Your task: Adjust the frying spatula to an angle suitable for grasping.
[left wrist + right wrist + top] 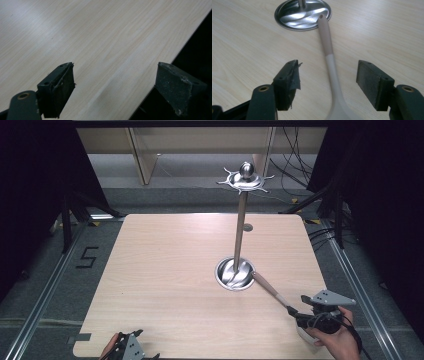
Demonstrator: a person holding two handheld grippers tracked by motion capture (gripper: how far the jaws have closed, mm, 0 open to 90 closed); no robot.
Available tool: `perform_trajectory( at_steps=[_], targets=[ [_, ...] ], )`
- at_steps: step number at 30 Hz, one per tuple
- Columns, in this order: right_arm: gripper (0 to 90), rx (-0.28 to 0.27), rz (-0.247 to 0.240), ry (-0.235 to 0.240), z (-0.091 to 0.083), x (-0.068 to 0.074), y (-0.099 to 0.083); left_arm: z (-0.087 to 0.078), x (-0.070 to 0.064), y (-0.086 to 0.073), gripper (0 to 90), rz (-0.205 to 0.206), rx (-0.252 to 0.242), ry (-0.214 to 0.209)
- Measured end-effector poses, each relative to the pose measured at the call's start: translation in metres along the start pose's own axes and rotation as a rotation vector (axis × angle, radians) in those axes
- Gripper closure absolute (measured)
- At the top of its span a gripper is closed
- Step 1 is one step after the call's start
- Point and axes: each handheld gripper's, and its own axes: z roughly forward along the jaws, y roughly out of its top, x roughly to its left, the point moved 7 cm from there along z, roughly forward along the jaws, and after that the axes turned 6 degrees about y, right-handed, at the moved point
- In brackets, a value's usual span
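Right gripper view, nearest first: we see the right gripper (328, 82) with its two black jaws spread wide and empty, one on either side of a pale utensil (331, 75) lying flat on the tabletop (244, 45). The utensil's shaft runs between the jaws without touching either pad, nearer the right jaw than the left. From the jaws it extends toward 12 o'clock, its darker tan handle end, pierced by a small hole, resting against the rim of a round steel base (302, 15). We judge the gripper is placed astride the shaft so that closing would pinch it across its narrow width; the broader end of the utensil passes out of frame at 6 o'clock, so we cannot tell its shape.

High view, near edge: the left gripper (131, 347) sits at the tabletop's 7 o'clock corner, well apart from everything else. In the left gripper view its jaws are parted with nothing between them, over bare wood beside the table edge; we take it to be parked out of the way.

At 5 o'clock a hand (336, 335) holds the right gripper, with the utensil slanting from it toward the centre. There the steel base carries an upright pole (240, 227) topped by a ring of hooks (246, 179) at 12 o'clock. We judge this to be a hanging stand, and the handle's hole suits those hooks.
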Motion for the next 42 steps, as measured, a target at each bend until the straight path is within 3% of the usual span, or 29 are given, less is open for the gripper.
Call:
perform_trajectory(
  at_steps=[2, 3, 4, 5, 6, 9, 10, 11, 12, 16, 17, 18, 23, 24, 25, 26, 29, 32, 35, 36, 37, 38, 41, 42],
  targets=[
    [36.7, 0.017, 0.003, 0.012, 0.002, 0.000, 0.000, -0.001, 0.000, 0.000, 15.0, 0.002, 0.013, 0.000],
    [37.0, 0.030, -0.013, -0.005, 0.003, -0.003, 0.003, 0.000, 0.001, -0.001, 15.0, 0.011, 0.013, 0.011],
    [37.0, 0.043, 0.009, -0.011, 0.004, -0.001, 0.004, -0.003, 0.003, -0.002, 15.0, 0.038, 0.034, 0.001],
    [37.0, 0.043, 0.009, -0.011, 0.004, -0.001, 0.004, -0.003, 0.003, -0.002, 15.0, 0.038, 0.034, 0.001],
    [37.0, 0.073, -0.004, 0.000, 0.005, -0.001, 0.008, -0.003, 0.003, -0.002, 15.0, 0.033, 0.031, 0.001],
    [37.3, 0.075, -0.028, -0.007, 0.008, -0.003, 0.014, -0.003, 0.003, -0.002, 15.0, 0.033, 0.033, 0.000],
    [37.7, 0.109, -0.023, 0.004, 0.013, 0.000, 0.018, -0.002, 0.002, -0.002, 15.0, 0.031, 0.033, -0.001],
    [37.7, 0.109, -0.023, 0.004, 0.013, 0.000, 0.018, -0.002, 0.002, -0.002, 15.0, 0.031, 0.033, -0.001],
    [39.8, 0.149, -0.056, 0.000, 0.018, -0.002, 0.024, -0.003, 0.003, -0.002, 15.0, 0.040, 0.033, 0.006],
    [41.4, 0.190, -0.050, 0.033, 0.029, -0.001, 0.030, -0.003, 0.003, -0.001, 15.0, 0.037, 0.030, 0.000],
    [41.4, 0.219, -0.037, 0.039, 0.030, 0.000, 0.031, -0.003, 0.004, -0.002, 15.0, 0.038, 0.031, 0.001],
    [42.8, 0.215, -0.025, 0.050, 0.037, 0.001, 0.032, -0.003, 0.004, -0.002, 15.0, 0.037, 0.030, 0.003],
    [46.0, 0.267, -0.019, 0.059, 0.043, -0.002, 0.033, -0.002, 0.004, -0.002, 15.0, 0.038, 0.030, 0.009],
    [45.7, 0.286, -0.048, 0.057, 0.047, -0.006, 0.033, 0.000, 0.003, -0.001, 15.0, 0.027, 0.019, 0.014],
    [45.7, 0.329, -0.019, 0.069, 0.048, -0.005, 0.033, -0.001, 0.004, -0.001, 15.0, 0.030, 0.025, 0.020],
    [46.3, 0.335, 0.010, 0.068, 0.051, -0.004, 0.033, -0.001, 0.004, -0.002, 15.0, 0.032, 0.026, 0.018],
    [48.7, 0.337, -0.010, 0.045, 0.057, -0.009, 0.035, -0.002, 0.004, -0.002, 15.0, 0.039, 0.024, -0.001],
    [49.4, 0.387, -0.005, 0.038, 0.064, -0.010, 0.036, -0.003, 0.004, -0.002, 15.0, 0.037, 0.018, -0.009],
    [50.4, 0.402, -0.006, 0.031, 0.068, -0.012, 0.037, -0.003, 0.004, -0.001, 15.0, 0.037, 0.015, -0.001],
    [52.0, 0.421, 0.031, 0.038, 0.072, -0.009, 0.037, -0.003, 0.003, -0.001, 15.0, 0.035, 0.016, -0.007],
    [52.0, 0.421, 0.031, 0.038, 0.072, -0.009, 0.037, -0.003, 0.003, -0.001, 15.0, 0.035, 0.016, -0.007],
    [53.2, 0.431, -0.010, 0.043, 0.078, -0.012, 0.038, -0.003, 0.003, -0.001, 15.0, 0.037, 0.016, -0.008],
    [54.4, 0.448, 0.016, 0.045, 0.084, -0.008, 0.037, -0.003, 0.004, -0.001, 15.0, 0.037, 0.016, -0.006],
    [55.6, 0.456, -0.017, 0.040, 0.088, -0.011, 0.038, -0.003, 0.004, -0.001, 15.0, 0.024, 0.009, 0.004]
  ],
)
